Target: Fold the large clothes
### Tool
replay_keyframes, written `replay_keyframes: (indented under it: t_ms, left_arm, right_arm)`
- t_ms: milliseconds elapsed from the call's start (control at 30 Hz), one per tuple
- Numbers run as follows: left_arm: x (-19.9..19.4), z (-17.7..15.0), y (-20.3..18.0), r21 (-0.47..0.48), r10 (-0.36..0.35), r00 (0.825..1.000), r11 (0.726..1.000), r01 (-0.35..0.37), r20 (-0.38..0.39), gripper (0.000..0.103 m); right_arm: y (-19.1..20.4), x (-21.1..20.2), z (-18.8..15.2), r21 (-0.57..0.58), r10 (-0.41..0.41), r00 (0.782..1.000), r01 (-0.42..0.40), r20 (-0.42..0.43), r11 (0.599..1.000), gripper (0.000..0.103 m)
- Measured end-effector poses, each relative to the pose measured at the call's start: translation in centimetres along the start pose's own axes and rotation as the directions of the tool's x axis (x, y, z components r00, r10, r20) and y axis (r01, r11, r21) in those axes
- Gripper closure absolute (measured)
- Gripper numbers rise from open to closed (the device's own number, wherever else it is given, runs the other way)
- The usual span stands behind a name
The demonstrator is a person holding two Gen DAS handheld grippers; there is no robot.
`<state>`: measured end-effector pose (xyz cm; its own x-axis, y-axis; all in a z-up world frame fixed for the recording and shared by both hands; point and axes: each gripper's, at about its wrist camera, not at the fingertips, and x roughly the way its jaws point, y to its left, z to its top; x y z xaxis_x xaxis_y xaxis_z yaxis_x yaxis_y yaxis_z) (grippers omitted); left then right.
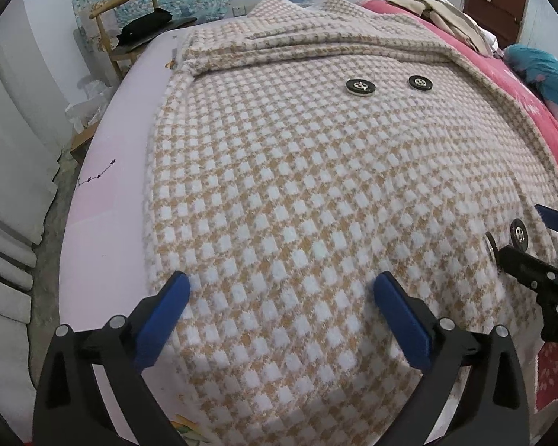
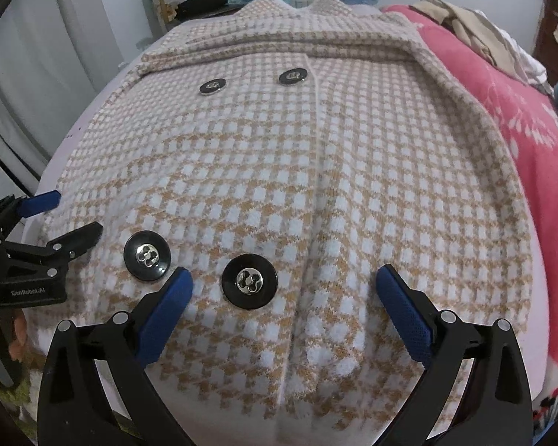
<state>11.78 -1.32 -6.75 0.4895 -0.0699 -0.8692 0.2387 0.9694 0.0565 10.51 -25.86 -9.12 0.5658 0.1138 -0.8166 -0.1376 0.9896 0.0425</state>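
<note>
A tan-and-white houndstooth coat point(image 1: 279, 171) point(image 2: 353, 171) lies spread on the bed, front up, collar at the far end. Two black buttons point(image 1: 360, 86) sit near the collar and two more point(image 2: 147, 256) near the close hem. My left gripper point(image 1: 282, 282) stands open over the coat's near left part, blue pads wide apart, no cloth pinched between them. My right gripper point(image 2: 284, 275) is open too, with one black button point(image 2: 249, 282) between its fingers. Each gripper shows in the other's view, the right gripper point(image 1: 524, 232) at the right edge and the left gripper point(image 2: 74, 213) at the left edge.
The bed's lilac sheet point(image 1: 104, 223) shows left of the coat, with the bed edge and floor beyond. A pink blanket point(image 2: 520, 119) lies along the right, with piled clothes point(image 1: 439, 11) at the far right. A wooden chair point(image 1: 130, 22) stands at the far left.
</note>
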Motion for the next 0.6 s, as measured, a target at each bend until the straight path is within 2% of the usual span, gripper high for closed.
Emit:
replay_keyframes:
  t_ms: [600]
  left_arm:
    - [0.08,0.08,-0.33,0.012,0.006,1.0,1.0,-0.006,0.007,0.005]
  right_arm:
    - [-0.02,-0.11,-0.36,0.007,-0.004,1.0,0.004,0.012,1.0,0.008]
